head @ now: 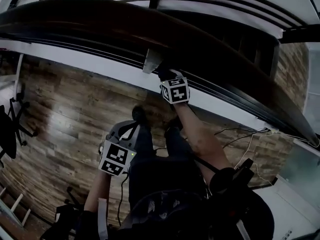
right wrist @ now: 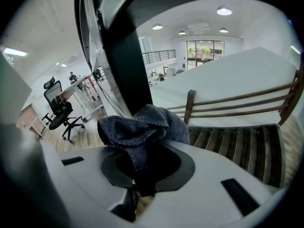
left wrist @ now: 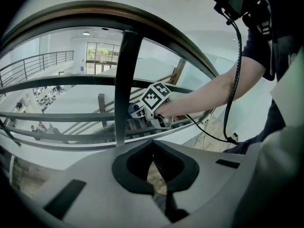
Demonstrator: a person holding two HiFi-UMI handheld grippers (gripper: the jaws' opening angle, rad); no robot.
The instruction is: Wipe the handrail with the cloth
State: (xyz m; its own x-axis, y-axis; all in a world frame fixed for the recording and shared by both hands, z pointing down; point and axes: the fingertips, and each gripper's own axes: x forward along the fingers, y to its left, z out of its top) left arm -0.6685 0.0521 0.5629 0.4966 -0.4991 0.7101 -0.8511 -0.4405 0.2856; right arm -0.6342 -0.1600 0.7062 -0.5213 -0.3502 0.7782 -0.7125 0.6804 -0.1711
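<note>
The dark wooden handrail point(head: 150, 24) curves across the top of the head view, and it shows as a brown arc point(left wrist: 156, 25) in the left gripper view. My right gripper point(head: 155, 61) is raised to the rail's underside, beside a dark baluster point(right wrist: 123, 56). It point(right wrist: 142, 156) is shut on a bunched blue-grey cloth point(right wrist: 142, 125), which lies against the baluster. My left gripper point(head: 120, 139) hangs lower, away from the rail. Its jaws point(left wrist: 153, 144) are shut with nothing between them. From the left gripper view, the right gripper point(left wrist: 149, 103) sits just right of a baluster point(left wrist: 126, 80).
Horizontal rails point(left wrist: 61, 118) run below the handrail. A wood floor point(head: 65, 114) lies far below, with an office chair point(head: 7, 129) at the left and cables point(head: 240, 134) at the right. A staircase point(right wrist: 237, 137) drops beyond the railing. The person's legs point(head: 155, 179) stand close to it.
</note>
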